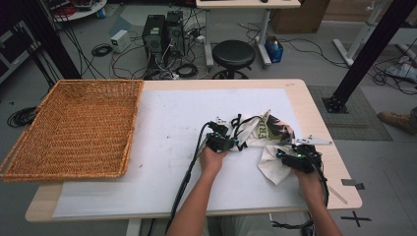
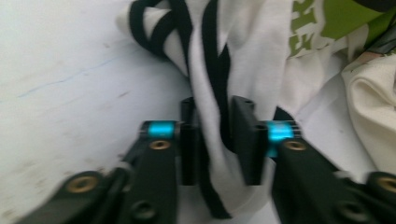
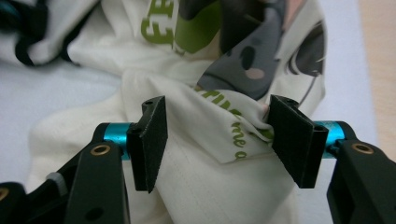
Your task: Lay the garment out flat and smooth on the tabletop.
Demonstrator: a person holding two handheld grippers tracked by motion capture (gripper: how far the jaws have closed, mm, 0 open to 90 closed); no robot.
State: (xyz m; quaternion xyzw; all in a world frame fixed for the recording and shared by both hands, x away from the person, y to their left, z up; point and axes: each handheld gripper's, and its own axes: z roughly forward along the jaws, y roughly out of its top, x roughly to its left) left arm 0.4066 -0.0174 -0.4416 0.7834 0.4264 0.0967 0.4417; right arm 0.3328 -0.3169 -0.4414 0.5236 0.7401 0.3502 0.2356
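A crumpled white garment (image 1: 265, 133) with a green and grey print and black-striped trim lies on the white mat, right of the table's middle. My left gripper (image 1: 231, 142) is at its left edge. In the left gripper view the jaws (image 2: 217, 140) stand close together, pinching a fold of the black-striped white cloth (image 2: 210, 70). My right gripper (image 1: 286, 153) is at the garment's near right side. In the right gripper view it (image 3: 224, 140) stands open, with a printed fold of the garment (image 3: 196, 93) lying between the wide-apart jaws.
A large empty wicker basket (image 1: 129, 132) overhangs the table's left side. The white mat (image 1: 162, 123) covers most of the wooden tabletop (image 1: 339, 167). Beyond the far edge are a black stool (image 1: 233, 54), computer towers (image 1: 162, 32) and floor cables.
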